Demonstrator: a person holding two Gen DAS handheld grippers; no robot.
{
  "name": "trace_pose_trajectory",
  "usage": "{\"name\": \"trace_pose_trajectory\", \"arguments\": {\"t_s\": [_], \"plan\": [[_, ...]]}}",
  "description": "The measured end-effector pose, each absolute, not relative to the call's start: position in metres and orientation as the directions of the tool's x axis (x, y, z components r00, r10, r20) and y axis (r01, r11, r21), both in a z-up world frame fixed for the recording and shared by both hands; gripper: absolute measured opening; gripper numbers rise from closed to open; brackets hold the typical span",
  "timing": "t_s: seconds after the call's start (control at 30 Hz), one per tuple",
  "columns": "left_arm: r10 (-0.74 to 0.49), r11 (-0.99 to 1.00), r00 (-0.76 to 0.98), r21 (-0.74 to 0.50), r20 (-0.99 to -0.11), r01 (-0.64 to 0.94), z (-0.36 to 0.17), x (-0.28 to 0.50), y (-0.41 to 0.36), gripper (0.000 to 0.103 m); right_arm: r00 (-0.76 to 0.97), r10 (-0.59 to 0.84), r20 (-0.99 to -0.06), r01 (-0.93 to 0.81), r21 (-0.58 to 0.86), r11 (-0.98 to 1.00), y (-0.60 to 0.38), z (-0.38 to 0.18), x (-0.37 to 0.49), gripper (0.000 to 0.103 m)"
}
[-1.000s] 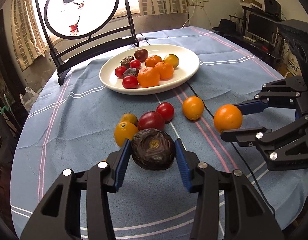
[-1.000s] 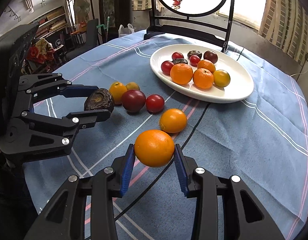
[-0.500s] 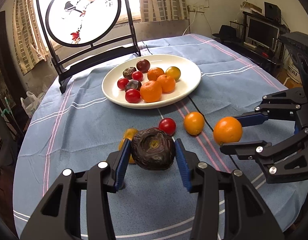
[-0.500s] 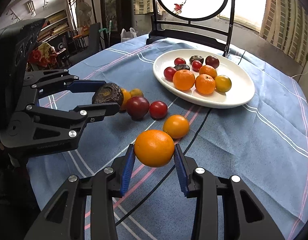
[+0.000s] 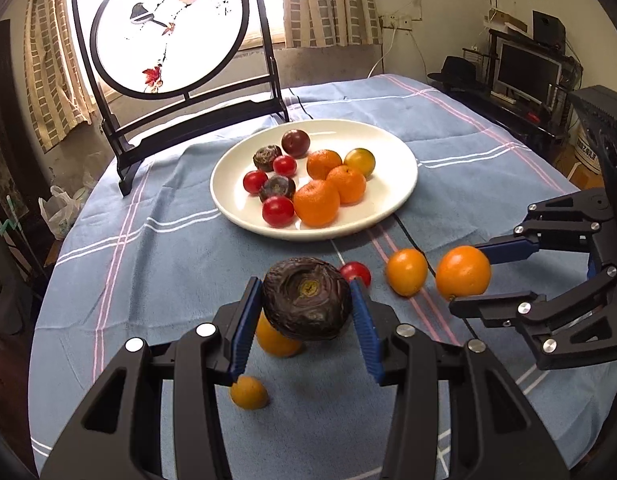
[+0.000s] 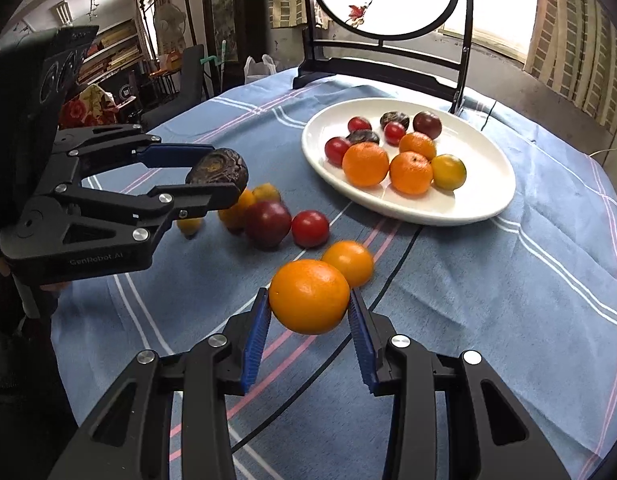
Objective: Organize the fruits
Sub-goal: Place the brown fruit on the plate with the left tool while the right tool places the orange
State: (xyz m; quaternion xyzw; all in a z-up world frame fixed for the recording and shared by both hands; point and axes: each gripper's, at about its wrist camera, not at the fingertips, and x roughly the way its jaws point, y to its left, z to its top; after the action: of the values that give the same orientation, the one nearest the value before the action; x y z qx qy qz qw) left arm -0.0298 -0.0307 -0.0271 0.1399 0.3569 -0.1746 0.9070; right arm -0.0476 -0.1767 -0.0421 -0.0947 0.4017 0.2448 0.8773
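My left gripper (image 5: 306,308) is shut on a dark wrinkled passion fruit (image 5: 306,298) and holds it above the cloth; it also shows in the right wrist view (image 6: 218,170). My right gripper (image 6: 308,312) is shut on an orange (image 6: 308,296), also raised, and it shows in the left wrist view (image 5: 462,276). A white plate (image 5: 392,200) at the back holds several oranges, tomatoes and dark fruits. Loose on the cloth lie an orange (image 6: 348,262), a red tomato (image 6: 309,229), a dark plum (image 6: 267,224) and small yellow-orange fruits (image 5: 248,392).
A round painted screen on a black stand (image 5: 168,32) stands behind the plate. A thin black cable (image 6: 396,268) runs across the blue cloth. The round table's edge (image 5: 40,320) curves close at the left. Furniture and a monitor (image 5: 528,68) stand beyond the table.
Both grippers have risen and drawn back with their fruits still held. The loose fruits now sit lower under the left gripper, and one small orange fruit has rolled towards me.
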Motion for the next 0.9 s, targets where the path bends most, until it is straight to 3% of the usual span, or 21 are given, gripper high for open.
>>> {"name": "trace_pose_trajectory", "arguments": {"t_s": [0.17,0.37,0.9], "plan": [[-0.198,0.911,0.735,0.155,-0.649,0.382,-0.004,0.008,-0.041,0.044,0.647,0.319,-0.693,-0.436,0.008,0.900,-0.192,-0.012,-0.014,0.040],[-0.176,0.926,0.740,0.146,-0.650,0.348,0.003,0.055,-0.055,0.044,0.700,0.278,-0.657,-0.368,0.001,0.930,-0.204,-0.001,0.034,0.040],[-0.106,0.936,0.692,0.164,-0.714,0.313,-0.029,0.123,-0.080,0.044,0.672,0.205,-0.712,-0.259,0.034,0.965,-0.211,-0.028,0.136,0.040]]}}
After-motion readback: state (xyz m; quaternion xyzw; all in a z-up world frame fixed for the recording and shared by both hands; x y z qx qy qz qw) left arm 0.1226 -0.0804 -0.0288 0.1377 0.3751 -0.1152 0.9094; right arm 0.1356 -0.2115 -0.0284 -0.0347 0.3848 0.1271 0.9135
